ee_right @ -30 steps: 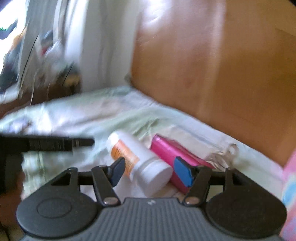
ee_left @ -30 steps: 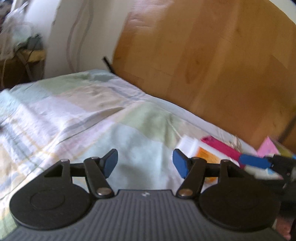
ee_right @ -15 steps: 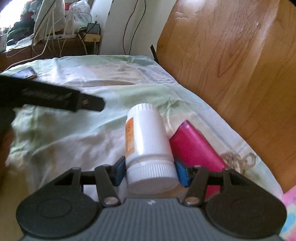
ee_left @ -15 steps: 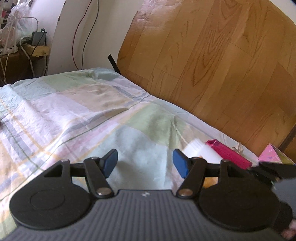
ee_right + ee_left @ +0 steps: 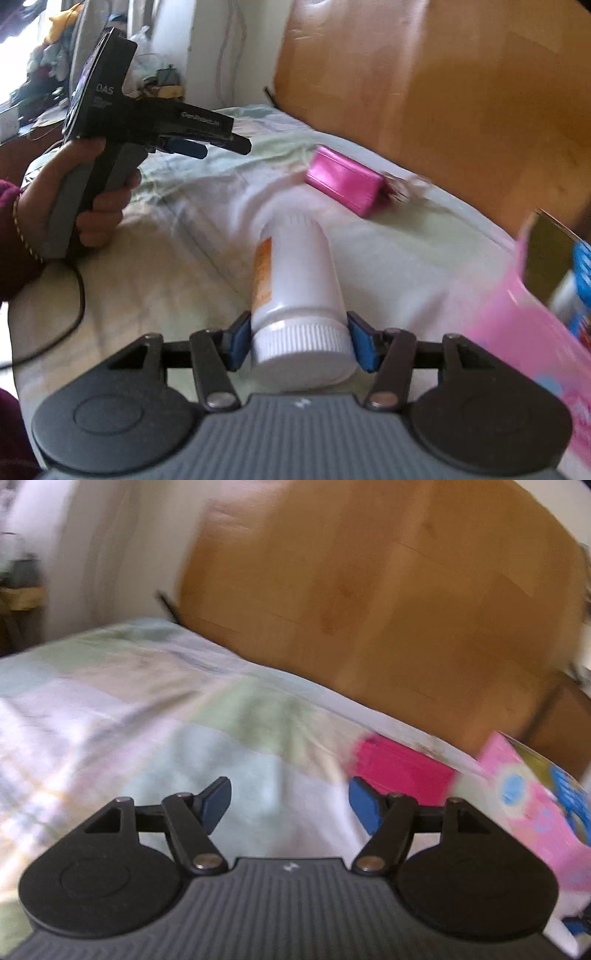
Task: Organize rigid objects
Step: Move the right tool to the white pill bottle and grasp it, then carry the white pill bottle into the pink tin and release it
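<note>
Right, right gripper (image 5: 298, 341) has its jaws clamped on the white bottle (image 5: 295, 280), pads on either side just above the ribbed cap, bottle pointing away along the fingers and held clear above the bed (image 5: 184, 258). Rigid plastic, smooth wall, so it won't deform but it can slip or swing; contents unknown, probably light to middling. The grip sits at the cap end, so the long body hangs out front as a lever. Holding nearer the middle would be steadier, though the step at the cap likely helps stop it sliding through.

Left gripper (image 5: 290, 805) has jaws apart with nothing between them, and they have just been opening a little more. It hangs over the bed sheet, the person's hand (image 5: 92, 192) around its handle.

The pink case (image 5: 345, 181) lies on the bed near the wooden headboard (image 5: 443, 92), well apart from the bottle. It looks stiff and flat-sided; take it across the narrow width.

The pink box (image 5: 524, 325) stands open at the right edge, just beside the bottle: my guess is that's the destination. Thin card walls, so don't knock them.
</note>
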